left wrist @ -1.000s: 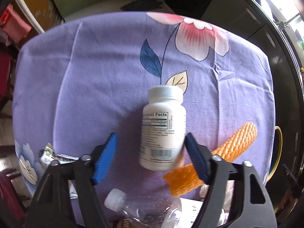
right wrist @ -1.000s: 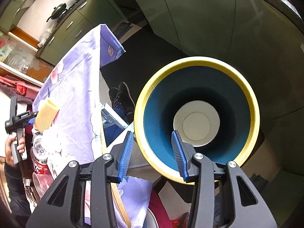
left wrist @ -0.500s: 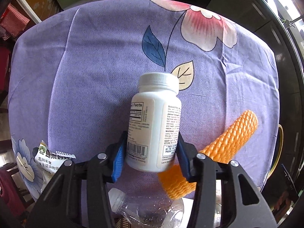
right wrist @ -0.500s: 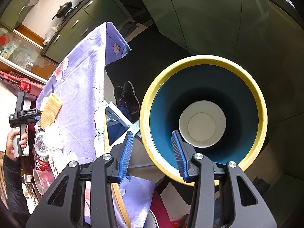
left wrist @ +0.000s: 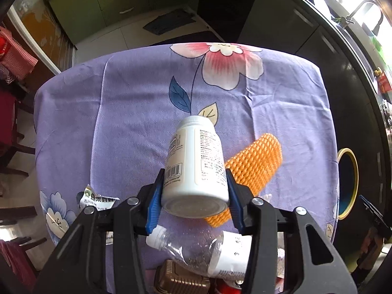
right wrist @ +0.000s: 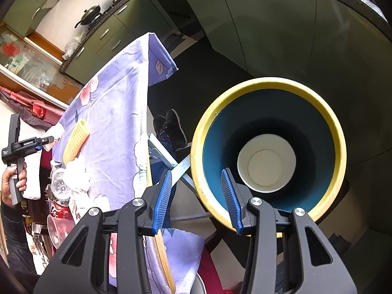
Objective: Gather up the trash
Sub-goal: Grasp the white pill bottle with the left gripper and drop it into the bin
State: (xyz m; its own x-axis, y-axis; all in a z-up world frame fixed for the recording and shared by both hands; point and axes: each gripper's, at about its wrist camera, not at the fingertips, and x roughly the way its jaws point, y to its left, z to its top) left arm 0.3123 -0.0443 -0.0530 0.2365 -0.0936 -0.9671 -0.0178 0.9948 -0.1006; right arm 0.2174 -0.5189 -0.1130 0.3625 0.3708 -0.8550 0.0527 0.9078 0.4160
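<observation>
My left gripper (left wrist: 194, 199) is shut on a white pill bottle (left wrist: 196, 161) and holds it tilted above the purple flowered tablecloth (left wrist: 122, 112). An orange foam net sleeve (left wrist: 254, 164) lies on the cloth just right of the bottle. My right gripper (right wrist: 198, 201) holds the near rim of a blue bin with a yellow rim (right wrist: 269, 147); one finger is inside, one outside. A white paper cup (right wrist: 267, 163) lies at the bin's bottom. The bin also shows at the right edge of the left wrist view (left wrist: 348, 183).
A clear crushed plastic bottle (left wrist: 191, 245), a snack wrapper (left wrist: 98, 199) and a gold foil tray (left wrist: 181, 281) lie near the table's front. In the right wrist view a red can (right wrist: 60, 212), a plastic cup (right wrist: 56, 230) and crumpled white tissue (right wrist: 77, 174) sit on the table.
My left gripper closed on the pill bottle and lifted it off the cloth, tilting it. The right gripper kept its hold on the bin, which shifted slightly.
</observation>
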